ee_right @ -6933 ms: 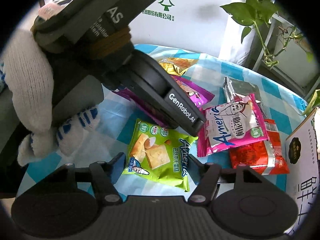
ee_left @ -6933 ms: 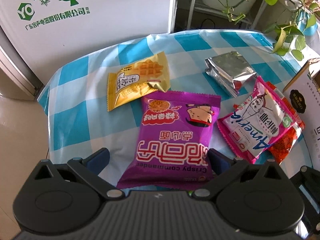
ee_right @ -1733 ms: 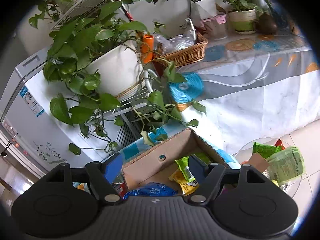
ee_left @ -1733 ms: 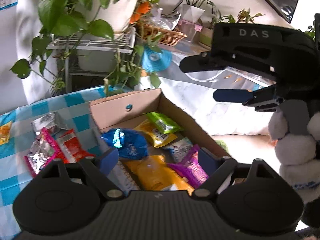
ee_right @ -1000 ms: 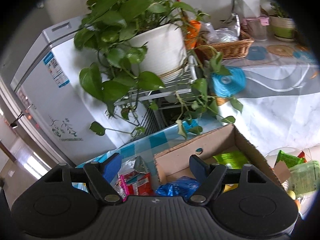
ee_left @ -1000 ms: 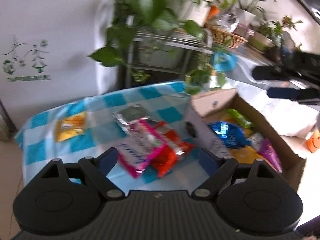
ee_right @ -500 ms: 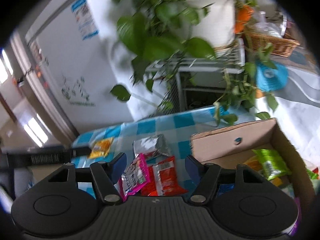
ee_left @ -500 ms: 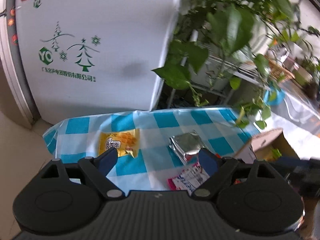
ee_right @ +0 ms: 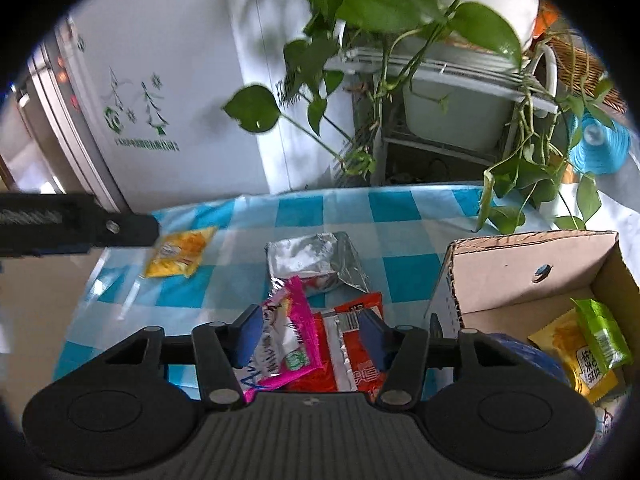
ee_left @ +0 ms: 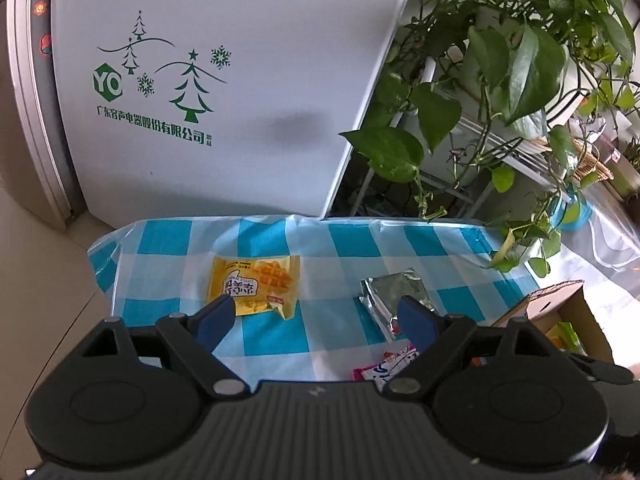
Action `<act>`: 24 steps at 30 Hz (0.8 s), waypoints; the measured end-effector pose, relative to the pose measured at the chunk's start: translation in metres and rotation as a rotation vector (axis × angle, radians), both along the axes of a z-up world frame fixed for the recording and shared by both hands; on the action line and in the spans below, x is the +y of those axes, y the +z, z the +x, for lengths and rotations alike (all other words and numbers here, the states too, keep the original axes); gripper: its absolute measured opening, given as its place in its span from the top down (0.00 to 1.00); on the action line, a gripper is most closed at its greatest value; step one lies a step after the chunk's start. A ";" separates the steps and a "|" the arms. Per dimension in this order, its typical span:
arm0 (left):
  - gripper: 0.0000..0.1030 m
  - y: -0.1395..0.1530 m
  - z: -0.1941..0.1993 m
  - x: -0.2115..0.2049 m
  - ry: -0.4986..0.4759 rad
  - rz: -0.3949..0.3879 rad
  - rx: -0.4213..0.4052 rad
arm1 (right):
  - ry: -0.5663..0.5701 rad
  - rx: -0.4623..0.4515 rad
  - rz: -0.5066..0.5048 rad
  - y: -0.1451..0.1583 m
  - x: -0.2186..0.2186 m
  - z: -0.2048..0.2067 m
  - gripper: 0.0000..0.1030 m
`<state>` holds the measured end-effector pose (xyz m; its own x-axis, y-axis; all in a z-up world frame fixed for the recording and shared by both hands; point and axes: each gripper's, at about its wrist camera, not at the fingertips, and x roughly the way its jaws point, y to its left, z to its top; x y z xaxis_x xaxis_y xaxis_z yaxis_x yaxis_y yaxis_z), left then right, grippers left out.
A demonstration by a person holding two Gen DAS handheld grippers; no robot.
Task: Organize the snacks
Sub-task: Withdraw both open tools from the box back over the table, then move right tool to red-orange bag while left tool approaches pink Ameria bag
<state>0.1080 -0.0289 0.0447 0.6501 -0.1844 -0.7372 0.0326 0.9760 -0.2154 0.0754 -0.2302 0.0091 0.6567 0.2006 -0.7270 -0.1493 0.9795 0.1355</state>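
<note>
On the blue-checked tablecloth [ee_left: 344,240] lie a yellow waffle packet [ee_left: 254,290], a silver packet [ee_left: 394,296] and the tip of a pink packet [ee_left: 384,364]. My left gripper [ee_left: 314,316] hovers open above them, holding nothing. My right gripper [ee_right: 310,332] is low over the pink packet [ee_right: 286,340] and a red packet [ee_right: 352,356]. Its jaws are closing with both packets between the fingers; I see no pad pressing on them. The silver packet [ee_right: 316,260] and yellow packet [ee_right: 178,252] lie beyond. The left gripper's finger [ee_right: 120,228] enters from the left.
A cardboard box [ee_right: 520,272] stands at the table's right end, with a green packet [ee_right: 600,336] and other snacks inside. A white fridge [ee_left: 200,80] stands behind the table. Trailing plants [ee_left: 520,60] on a metal rack [ee_right: 440,76] hang over the far right corner.
Both views swung left, away from the box and onto the table. My right gripper came down over the pink and red packets and its jaws narrowed. The left jaws kept their width.
</note>
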 end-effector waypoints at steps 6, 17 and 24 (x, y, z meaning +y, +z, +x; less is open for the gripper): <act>0.15 -0.003 -0.003 0.004 0.003 0.000 0.021 | 0.056 0.047 -0.007 -0.018 0.012 0.003 0.44; 0.15 -0.007 -0.002 0.017 -0.008 0.023 0.040 | 0.388 0.089 0.081 -0.012 0.046 -0.029 0.44; 0.15 -0.015 0.003 0.018 0.017 0.012 0.093 | 0.205 0.066 0.059 0.002 0.018 -0.026 0.42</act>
<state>0.1113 -0.0107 0.0300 0.5820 -0.1647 -0.7963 -0.0039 0.9787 -0.2052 0.0494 -0.2120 0.0116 0.5493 0.3687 -0.7499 -0.3337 0.9195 0.2077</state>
